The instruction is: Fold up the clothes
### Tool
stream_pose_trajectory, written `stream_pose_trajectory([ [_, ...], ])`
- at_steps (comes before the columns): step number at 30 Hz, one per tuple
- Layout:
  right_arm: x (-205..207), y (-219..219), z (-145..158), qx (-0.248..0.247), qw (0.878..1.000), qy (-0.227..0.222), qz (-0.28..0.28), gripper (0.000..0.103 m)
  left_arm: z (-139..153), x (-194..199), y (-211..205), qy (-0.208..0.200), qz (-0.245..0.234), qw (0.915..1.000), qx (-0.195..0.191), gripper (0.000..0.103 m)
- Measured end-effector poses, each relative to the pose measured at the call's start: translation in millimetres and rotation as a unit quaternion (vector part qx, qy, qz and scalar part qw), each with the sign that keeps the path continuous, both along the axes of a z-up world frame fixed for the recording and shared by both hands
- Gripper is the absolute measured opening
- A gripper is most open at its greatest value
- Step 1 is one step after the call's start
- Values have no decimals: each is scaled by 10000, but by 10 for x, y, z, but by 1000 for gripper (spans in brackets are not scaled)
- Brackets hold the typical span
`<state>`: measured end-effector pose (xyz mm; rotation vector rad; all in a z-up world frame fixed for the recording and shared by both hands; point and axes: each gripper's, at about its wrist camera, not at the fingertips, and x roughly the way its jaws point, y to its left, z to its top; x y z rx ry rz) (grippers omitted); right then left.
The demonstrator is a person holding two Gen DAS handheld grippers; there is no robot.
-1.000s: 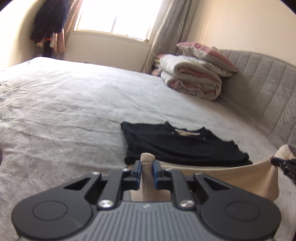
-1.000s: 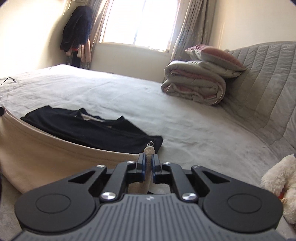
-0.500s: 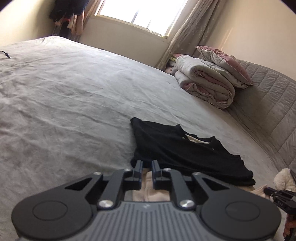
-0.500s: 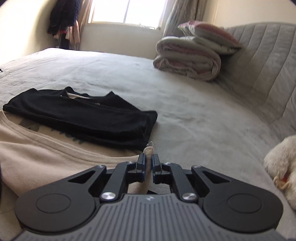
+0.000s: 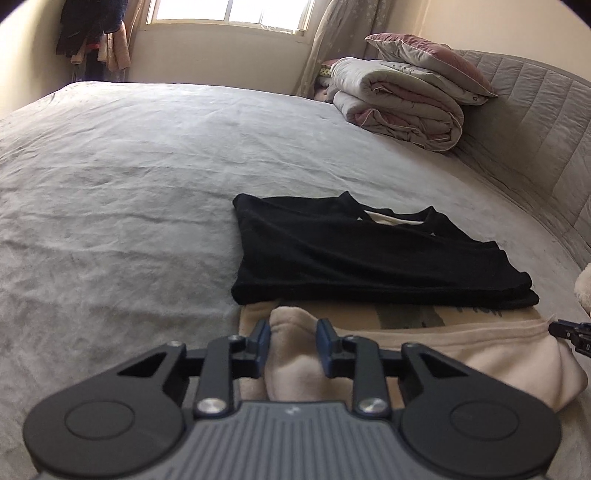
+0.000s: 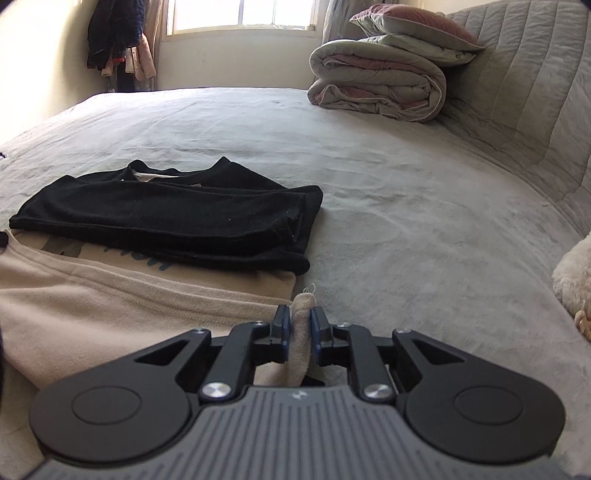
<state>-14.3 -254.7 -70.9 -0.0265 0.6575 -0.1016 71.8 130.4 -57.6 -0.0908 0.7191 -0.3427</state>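
Beige shirt (image 5: pixel 480 354) lowered onto grey bed (image 5: pixel 129 206); both grippers' jaws just spread, releasing fabric.

Daylight pours through the window (image 5: pixel 229 14) ahead of me, washing the pale walls. A wide grey bed (image 5: pixel 147 166) spreads out below, its padded headboard (image 6: pixel 524 92) on my right, a rolled duvet (image 6: pixel 373 85) and pillow (image 6: pixel 413 26) stacked against it.

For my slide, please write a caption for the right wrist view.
Right gripper releasing folded beige cotton garment beside black folded shirt.
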Motion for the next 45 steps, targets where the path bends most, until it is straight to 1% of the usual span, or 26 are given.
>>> stream_pose_trajectory([
  [1,8,-14,-6,65,10000,1,-14,17,-7,7,-3,19,1,10000,33,22],
  [3,18,-34,-15,159,9999,-12,-27,17,-24,15,8,50,21,10000,26,13],
  [5,19,-36,-18,184,9998,-39,-22,17,-15,-15,6,-23,26,10000,24,10],
  [6,2,-32,-10,186,9998,-103,-48,13,-7,-34,3,-70,27,10000,25,9],
  [8,-49,-19,21,179,9994,-284,-78,9,22,-110,-5,-261,7,9996,86,9],
  [11,-152,21,99,40,9979,-650,-35,9,79,-236,23,-574,2,9983,110,8],
  [15,-274,56,194,-119,9933,-1147,18,9,154,-367,120,-928,143,9956,-64,8],
  [18,-284,98,221,-259,9903,-1366,55,9,203,-407,177,-1164,308,9926,-180,7],
  [24,-217,203,248,-491,9835,-1738,137,9,230,-375,209,-1390,612,9881,-249,7],
  [25,-191,216,243,-542,9832,-1737,147,9,221,-364,200,-1405,649,9877,-214,7],
  [28,-72,249,171,-710,9853,-1545,137,9,142,-272,153,-1253,657,9899,-24,7],
  [29,-17,258,131,-771,9870,-1402,134,9,114,-239,137,-1195,655,9907,41,7],
  [30,41,267,79,-844,9889,-1217,129,9,71,-197,118,-1051,655,9922,149,8],
  [32,165,278,-52,-961,9927,-720,140,9,-32,-103,78,-671,653,9947,414,9],
  [33,207,268,-112,-968,9939,-526,85,10,-71,-80,72,-572,658,9949,505,14],
  [34,225,250,-140,-927,9946,-453,72,11,-68,-85,82,-583,685,9946,509,15],
  [36,207,239,-113,-931,9944,-494,81,14,-8,-113,111,-673,758,9939,429,19],
  [38,157,251,-46,-952,9935,-629,53,30,81,-156,132,-848,837,9922,359,21],
  [39,131,257,-10,-906,9934,-697,39,32,124,-178,137,-950,851,9913,327,22],
  [42,84,312,78,-764,9933,-860,111,32,196,-212,110,-1063,743,9914,145,23],
  [45,60,432,114,-693,9926,-928,357,32,185,-219,-36,-1004,420,9940,116,25],
])
